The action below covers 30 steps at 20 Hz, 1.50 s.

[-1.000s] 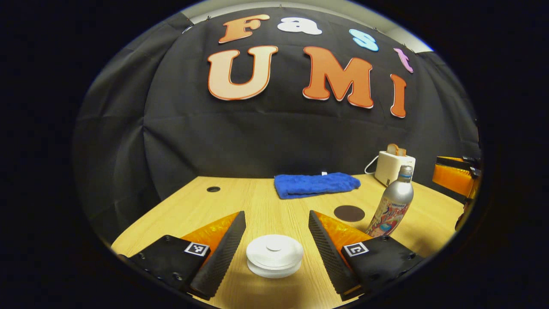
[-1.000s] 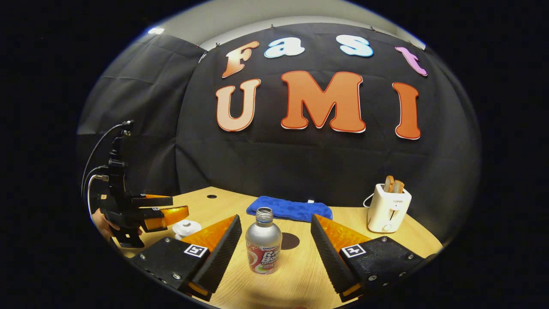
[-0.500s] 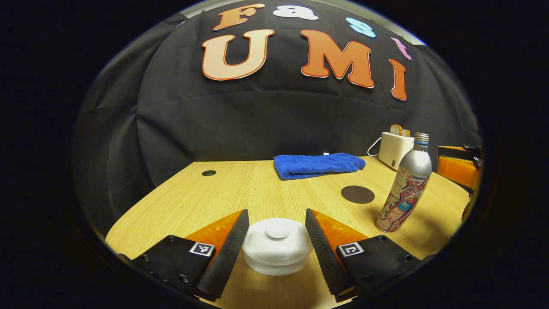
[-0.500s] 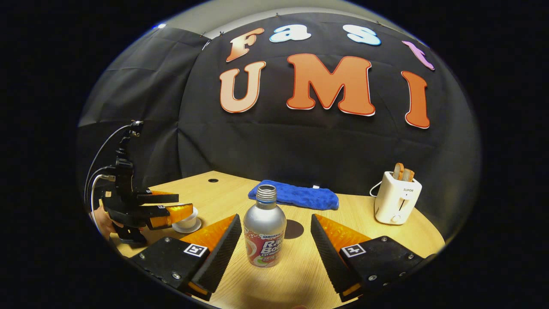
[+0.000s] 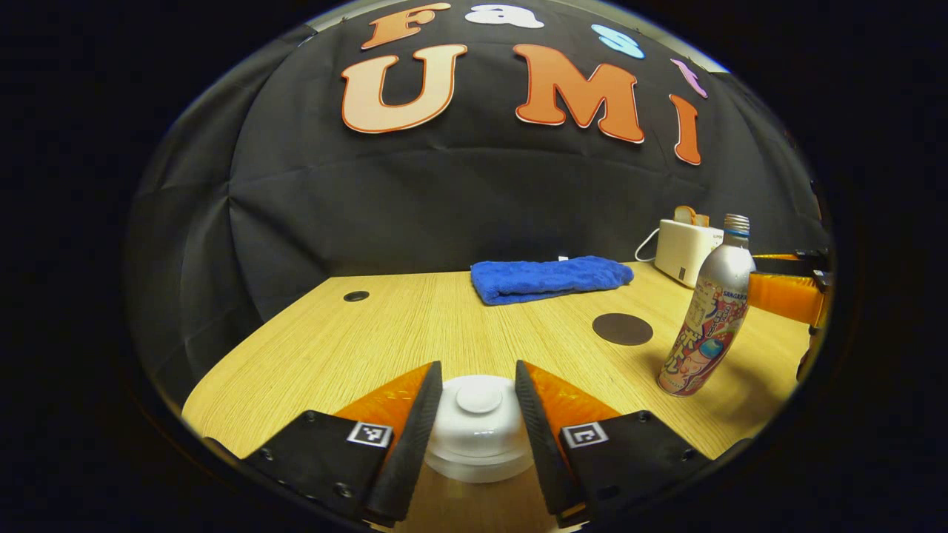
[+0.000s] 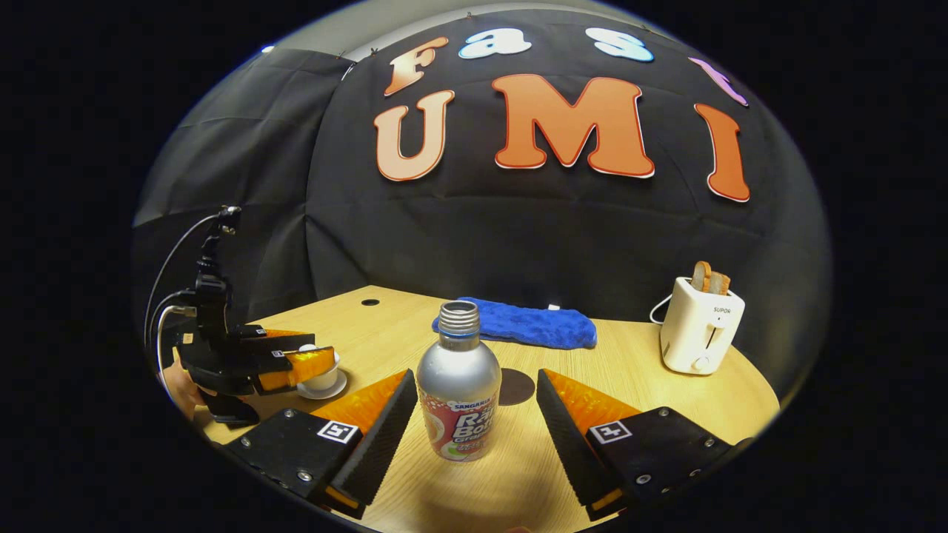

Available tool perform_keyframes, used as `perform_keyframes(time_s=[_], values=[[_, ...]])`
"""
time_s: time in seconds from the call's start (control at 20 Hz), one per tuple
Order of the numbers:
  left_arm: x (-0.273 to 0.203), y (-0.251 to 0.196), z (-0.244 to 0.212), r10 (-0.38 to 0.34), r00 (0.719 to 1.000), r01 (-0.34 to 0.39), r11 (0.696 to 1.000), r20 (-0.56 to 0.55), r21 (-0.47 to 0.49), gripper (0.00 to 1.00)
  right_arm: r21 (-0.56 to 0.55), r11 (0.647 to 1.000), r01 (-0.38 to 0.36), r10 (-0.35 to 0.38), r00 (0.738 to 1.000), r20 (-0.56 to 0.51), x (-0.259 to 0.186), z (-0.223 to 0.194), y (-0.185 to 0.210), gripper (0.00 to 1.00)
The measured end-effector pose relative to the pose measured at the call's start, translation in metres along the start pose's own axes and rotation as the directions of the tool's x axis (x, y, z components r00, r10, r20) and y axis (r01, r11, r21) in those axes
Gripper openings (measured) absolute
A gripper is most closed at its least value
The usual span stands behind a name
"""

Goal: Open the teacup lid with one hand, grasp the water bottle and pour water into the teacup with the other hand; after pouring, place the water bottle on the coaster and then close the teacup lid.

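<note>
Left gripper view showed the left tongs (image 5: pixel 478 414) clenched on the teacup lid (image 5: pixel 478 406) at the near bench (image 5: pixel 355 348); right tongs (image 6: pixel 474 422) stood released around the upright water bottle (image 6: pixel 458 385).

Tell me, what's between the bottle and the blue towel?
In the right gripper view, the dark round coaster lies on the table between the bottle and the towel, partly hidden behind the bottle.

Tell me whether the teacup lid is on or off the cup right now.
On. The white lid sits level on the teacup, not raised, with the left gripper fingers close at either side of it.
</note>
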<state>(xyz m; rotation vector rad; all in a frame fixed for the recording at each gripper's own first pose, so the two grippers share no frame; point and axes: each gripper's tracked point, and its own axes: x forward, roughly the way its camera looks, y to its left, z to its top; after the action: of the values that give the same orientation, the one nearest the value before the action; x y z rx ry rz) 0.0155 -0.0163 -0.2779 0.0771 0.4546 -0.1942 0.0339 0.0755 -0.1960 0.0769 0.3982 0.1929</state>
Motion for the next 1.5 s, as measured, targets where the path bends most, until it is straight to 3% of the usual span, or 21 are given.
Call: perform_keyframes(time_s=[0.1, 0.2, 0.3, 0.35, 0.6, 0.7, 0.8, 1.0, 1.25, 1.5], values=[[0.003, 0.000, 0.000, -0.002, 1.000, 0.002, 1.000, -0.002, -0.007, 0.55, 0.003, 1.000, 0.002, -0.002, 1.000, -0.008, 0.002, -0.002, -0.001, 0.98], [0.005, 0.001, 0.002, 0.007, 1.000, -0.006, 1.000, 0.017, -0.010, 0.51, 0.008, 1.000, -0.002, 0.003, 1.000, -0.013, 0.004, -0.003, 0.000, 0.98], [0.004, -0.001, 0.004, -0.001, 1.000, 0.001, 1.000, 0.003, -0.012, 0.37, 0.007, 1.000, -0.005, 0.005, 1.000, -0.017, 0.004, -0.005, 0.000, 0.97], [0.005, -0.002, 0.002, -0.007, 1.000, 0.007, 1.000, 0.000, -0.012, 0.35, 0.006, 1.000, -0.007, 0.007, 1.000, -0.019, 0.005, -0.005, 0.000, 0.97], [0.003, -0.001, 0.011, -0.012, 1.000, 0.013, 0.999, 0.028, -0.045, 0.35, -0.010, 1.000, -0.011, 0.011, 0.999, -0.045, 0.009, -0.014, 0.002, 0.97], [0.000, 0.002, 0.016, 0.002, 0.999, -0.001, 0.999, 0.042, -0.043, 0.37, -0.012, 1.000, -0.016, 0.015, 0.998, -0.061, 0.012, -0.020, 0.003, 0.97], [-0.002, 0.004, 0.025, 0.011, 0.998, -0.008, 0.999, 0.063, -0.046, 0.31, -0.007, 1.000, -0.022, 0.021, 0.997, -0.077, 0.018, -0.024, 0.005, 0.97], [-0.014, 0.015, 0.039, 0.051, 0.994, -0.047, 0.998, 0.094, -0.047, 0.34, 0.022, 0.999, -0.027, 0.030, 0.990, -0.140, 0.026, -0.042, 0.012, 0.97], [-0.030, 0.027, 0.049, 0.088, 0.988, -0.083, 0.996, 0.127, -0.040, 0.34, 0.020, 0.999, -0.026, 0.030, 0.981, -0.189, 0.035, -0.060, 0.018, 0.94], [-0.038, 0.038, 0.043, 0.112, 0.986, -0.107, 0.993, 0.121, -0.049, 0.34, 0.026, 0.999, -0.019, 0.024, 0.971, -0.237, 0.040, -0.074, 0.021, 0.85]])
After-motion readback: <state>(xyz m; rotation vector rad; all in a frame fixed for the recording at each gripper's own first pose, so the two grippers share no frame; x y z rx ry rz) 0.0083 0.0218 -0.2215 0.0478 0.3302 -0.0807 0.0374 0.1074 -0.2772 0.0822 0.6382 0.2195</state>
